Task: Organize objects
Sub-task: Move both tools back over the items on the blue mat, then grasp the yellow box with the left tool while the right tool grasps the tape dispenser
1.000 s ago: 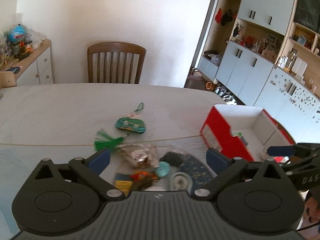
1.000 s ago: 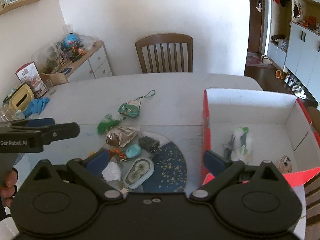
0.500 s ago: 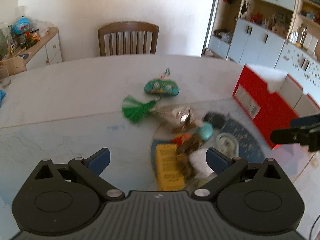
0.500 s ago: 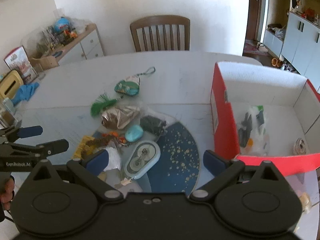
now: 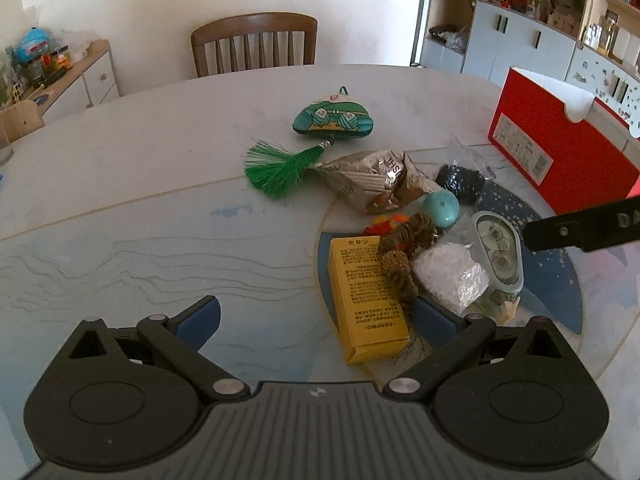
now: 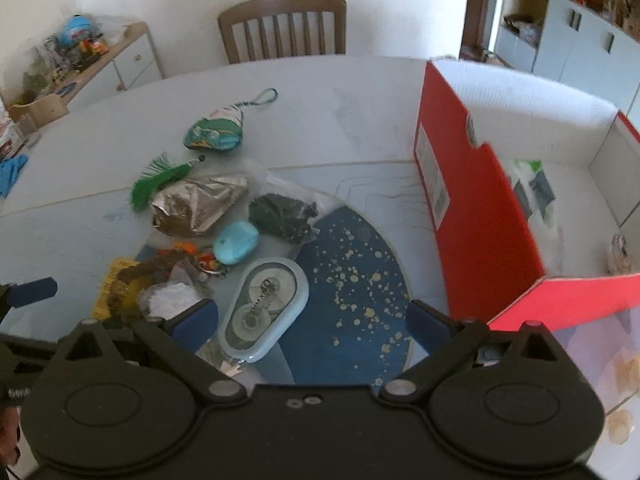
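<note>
A heap of small objects lies on the table: a yellow box (image 5: 365, 296), a brown knotted cord (image 5: 404, 252), a white crystal bag (image 5: 450, 276), an oval tape case (image 5: 498, 252) (image 6: 264, 308), a turquoise stone (image 5: 441, 208) (image 6: 235, 242), a foil packet (image 5: 376, 182) (image 6: 198, 206), a black bundle (image 5: 460, 184) (image 6: 282, 212) and a green pouch with tassel (image 5: 334, 120) (image 6: 214, 134). My left gripper (image 5: 316, 318) is open, low over the yellow box. My right gripper (image 6: 312, 320) is open above the tape case. The red box (image 6: 480, 208) (image 5: 560, 148) stands open at right.
A wooden chair (image 5: 254, 44) stands at the table's far side. A sideboard (image 5: 60, 76) with clutter is at far left, cupboards (image 5: 520, 40) at far right. A wrapped item (image 6: 532, 188) lies inside the red box. The table (image 5: 120, 184) extends bare to the left.
My left gripper has swung left and come down toward the heap, the yellow box now between its fingers. My right gripper has moved forward and lower, over the tape case.
</note>
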The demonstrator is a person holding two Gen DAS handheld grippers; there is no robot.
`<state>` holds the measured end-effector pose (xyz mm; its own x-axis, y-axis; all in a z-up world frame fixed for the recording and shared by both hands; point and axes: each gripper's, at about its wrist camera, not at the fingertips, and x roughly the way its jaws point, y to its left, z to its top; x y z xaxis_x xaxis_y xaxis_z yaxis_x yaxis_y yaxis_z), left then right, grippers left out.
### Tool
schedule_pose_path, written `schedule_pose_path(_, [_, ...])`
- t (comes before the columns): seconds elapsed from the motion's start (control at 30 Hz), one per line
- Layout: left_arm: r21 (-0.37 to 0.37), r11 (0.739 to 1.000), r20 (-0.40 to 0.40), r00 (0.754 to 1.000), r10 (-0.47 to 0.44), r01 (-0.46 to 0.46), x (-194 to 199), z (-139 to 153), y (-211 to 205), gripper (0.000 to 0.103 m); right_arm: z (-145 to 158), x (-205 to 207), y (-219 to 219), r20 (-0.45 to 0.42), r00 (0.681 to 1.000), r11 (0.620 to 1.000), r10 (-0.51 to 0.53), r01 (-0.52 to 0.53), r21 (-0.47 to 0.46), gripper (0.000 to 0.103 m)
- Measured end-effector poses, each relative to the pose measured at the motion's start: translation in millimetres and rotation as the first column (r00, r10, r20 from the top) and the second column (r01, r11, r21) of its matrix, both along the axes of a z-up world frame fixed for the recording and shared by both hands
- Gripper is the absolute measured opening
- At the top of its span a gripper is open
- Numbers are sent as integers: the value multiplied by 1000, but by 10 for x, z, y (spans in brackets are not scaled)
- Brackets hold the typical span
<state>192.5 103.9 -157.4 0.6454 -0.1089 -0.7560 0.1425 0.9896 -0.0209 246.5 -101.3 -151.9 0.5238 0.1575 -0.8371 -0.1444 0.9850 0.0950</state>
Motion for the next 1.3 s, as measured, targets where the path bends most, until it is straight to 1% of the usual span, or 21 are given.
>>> schedule_pose_path(0.23, [-7, 1000, -21, 1000, 2, -2, 4, -80, 40, 103, -157, 166, 96, -39, 999, 999, -37, 36, -6, 98])
schedule_pose_path(0.37, [-7, 1000, -29, 1000, 11, -11, 31, -118, 64, 103, -214, 228, 149, -49, 998, 999, -40, 40, -13, 97])
schedule_pose_path(0.53, [6, 1000, -20, 1000, 5, -5, 56, -129, 42, 102, -275, 283, 181, -66, 997, 999, -51, 49, -24, 95])
schedule_pose_path(0.77, [-1, 1000, -10, 1000, 5, -5, 111, -129, 34, 101, -313, 322, 255, -77, 996, 998, -46, 44, -33, 89])
schedule_pose_path(0.8, [-3, 1000, -10, 1000, 1, -1, 117, -133, 29, 98, -324, 323, 262, -81, 996, 998, -48, 46, -35, 88])
schedule_pose_path(0.93, [-4, 1000, -11, 1000, -9, 9, 137, -141, 1, 94, -336, 309, 311, -77, 996, 997, -46, 42, -59, 87])
schedule_pose_path(1.0, [-10, 1000, -12, 1000, -17, 17, 146, -141, -11, 84, -341, 292, 328, -73, 996, 996, -43, 36, -84, 84])
schedule_pose_path(1.03, [-11, 1000, -14, 1000, -23, 22, 149, -142, -23, 82, -343, 279, 334, -69, 997, 995, -37, 30, -98, 84])
schedule_pose_path(1.1, [-5, 999, -7, 999, -34, 34, 145, -138, -46, 74, -338, 262, 312, -66, 997, 995, -40, 33, -95, 81])
schedule_pose_path(1.13, [-3, 999, -4, 999, -41, 41, 140, -134, -53, 71, -334, 254, 302, -64, 997, 995, -40, 34, -95, 80])
schedule_pose_path(1.2, [-2, 999, 1, 999, -52, 52, 135, -125, -67, 61, -323, 238, 285, -60, 997, 995, -41, 36, -95, 75])
schedule_pose_path(1.23, [-3, 998, 2, 998, -56, 56, 135, -120, -68, 59, -317, 230, 273, -57, 997, 995, -43, 37, -94, 73])
schedule_pose_path(1.3, [-5, 998, 2, 998, -60, 60, 130, -112, -74, 51, -308, 215, 248, -51, 998, 995, -44, 39, -93, 67])
